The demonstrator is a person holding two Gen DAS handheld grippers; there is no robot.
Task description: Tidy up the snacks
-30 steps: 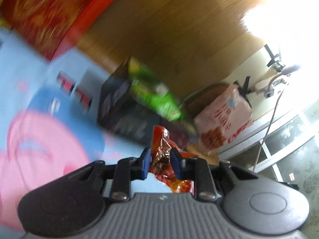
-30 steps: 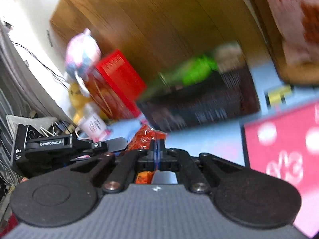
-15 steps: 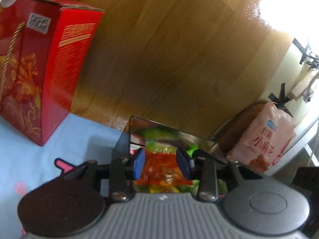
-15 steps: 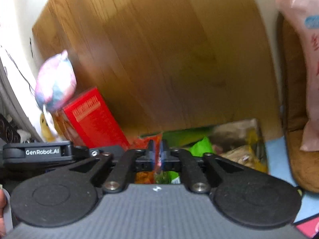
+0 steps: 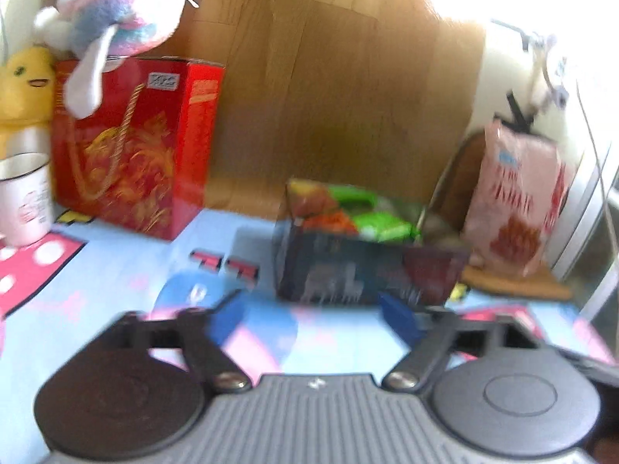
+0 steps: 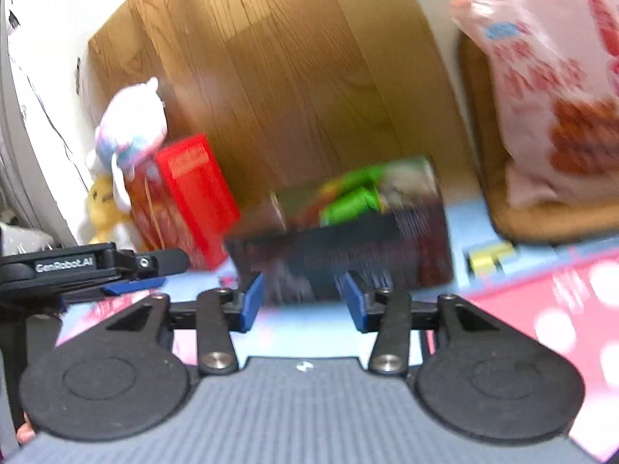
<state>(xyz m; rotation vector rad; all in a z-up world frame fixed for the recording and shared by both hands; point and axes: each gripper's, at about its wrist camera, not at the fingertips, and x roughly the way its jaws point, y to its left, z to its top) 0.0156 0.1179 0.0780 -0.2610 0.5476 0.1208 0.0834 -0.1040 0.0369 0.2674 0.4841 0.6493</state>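
A dark open box (image 5: 363, 274) stands on the blue patterned mat and holds red-orange snack packets (image 5: 329, 220) and green ones (image 5: 383, 224). It also shows in the right wrist view (image 6: 348, 255), with the green packets (image 6: 348, 197) inside. My left gripper (image 5: 313, 319) is open and empty, a little in front of the box. My right gripper (image 6: 303, 301) is open and empty, just in front of the box. The left gripper's body (image 6: 77, 266) shows at the left of the right wrist view.
A red gift box (image 5: 131, 147) with plush toys (image 5: 112, 11) on top stands at the left, beside a white cup (image 5: 25, 197). A pink snack bag (image 5: 518, 197) leans on a brown tray (image 5: 514, 286) at the right. A wooden wall stands behind.
Both grippers held a red-orange packet, carried it over the box and opened. The packet now lies in the box. Both grippers have drawn back from the box.
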